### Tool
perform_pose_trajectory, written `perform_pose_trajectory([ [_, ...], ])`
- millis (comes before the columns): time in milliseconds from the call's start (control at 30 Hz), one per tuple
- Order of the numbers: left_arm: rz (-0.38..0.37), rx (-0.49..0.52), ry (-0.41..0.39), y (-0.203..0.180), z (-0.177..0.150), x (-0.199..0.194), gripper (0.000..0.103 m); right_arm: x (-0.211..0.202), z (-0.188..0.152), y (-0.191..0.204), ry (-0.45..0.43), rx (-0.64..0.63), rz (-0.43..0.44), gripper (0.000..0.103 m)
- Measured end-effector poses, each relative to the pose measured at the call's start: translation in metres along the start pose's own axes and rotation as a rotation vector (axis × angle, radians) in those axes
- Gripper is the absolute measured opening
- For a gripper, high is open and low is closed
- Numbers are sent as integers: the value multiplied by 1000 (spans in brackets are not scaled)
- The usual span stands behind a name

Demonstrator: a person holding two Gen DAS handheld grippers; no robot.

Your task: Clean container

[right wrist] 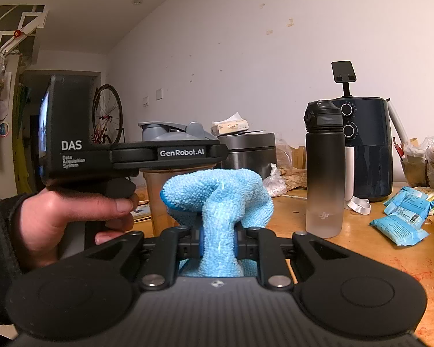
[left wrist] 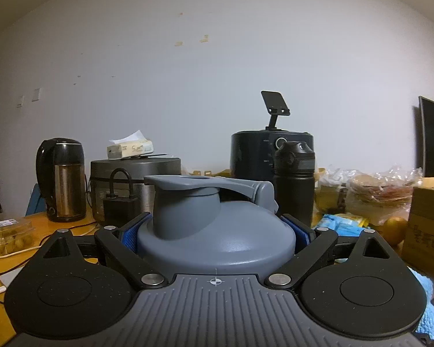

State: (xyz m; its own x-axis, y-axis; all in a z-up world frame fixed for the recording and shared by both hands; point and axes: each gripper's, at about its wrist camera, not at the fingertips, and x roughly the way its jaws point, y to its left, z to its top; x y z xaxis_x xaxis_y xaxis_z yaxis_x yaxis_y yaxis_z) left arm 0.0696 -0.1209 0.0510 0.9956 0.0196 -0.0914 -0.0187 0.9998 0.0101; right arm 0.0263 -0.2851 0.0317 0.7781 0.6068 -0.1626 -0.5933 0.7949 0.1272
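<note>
The container is a shaker cup with a grey flip-top lid (left wrist: 231, 245) and a brownish see-through body (right wrist: 156, 202). My left gripper (left wrist: 215, 228) is shut on the lid, its blue pads pressed against both sides. In the right wrist view this left gripper (right wrist: 214, 153) reaches in level from the left, held by a hand (right wrist: 58, 217). My right gripper (right wrist: 218, 245) is shut on a light blue microfibre cloth (right wrist: 217, 196). The cloth bulges out in front of the fingers, right beside the cup's body. I cannot tell whether it touches the cup.
On the wooden table (right wrist: 361, 260) a black bottle (right wrist: 324, 173) stands right of the cup, with a dark air fryer (right wrist: 367, 150) behind it. A rice cooker (right wrist: 246, 150) and kettle (left wrist: 62, 179) stand at the back. Blue packets (right wrist: 399, 225) and a cardboard box (left wrist: 428, 225) lie right.
</note>
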Motion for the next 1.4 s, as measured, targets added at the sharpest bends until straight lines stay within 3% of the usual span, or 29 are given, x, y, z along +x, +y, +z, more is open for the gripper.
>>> perform_pose_trajectory([
  [333,-117,1,-4,16,-1,5,95,1,0,0,1,3,1,14],
  [1400,-645,27,-33,63,-8,32,95,2,0,0,3,6,11,14],
])
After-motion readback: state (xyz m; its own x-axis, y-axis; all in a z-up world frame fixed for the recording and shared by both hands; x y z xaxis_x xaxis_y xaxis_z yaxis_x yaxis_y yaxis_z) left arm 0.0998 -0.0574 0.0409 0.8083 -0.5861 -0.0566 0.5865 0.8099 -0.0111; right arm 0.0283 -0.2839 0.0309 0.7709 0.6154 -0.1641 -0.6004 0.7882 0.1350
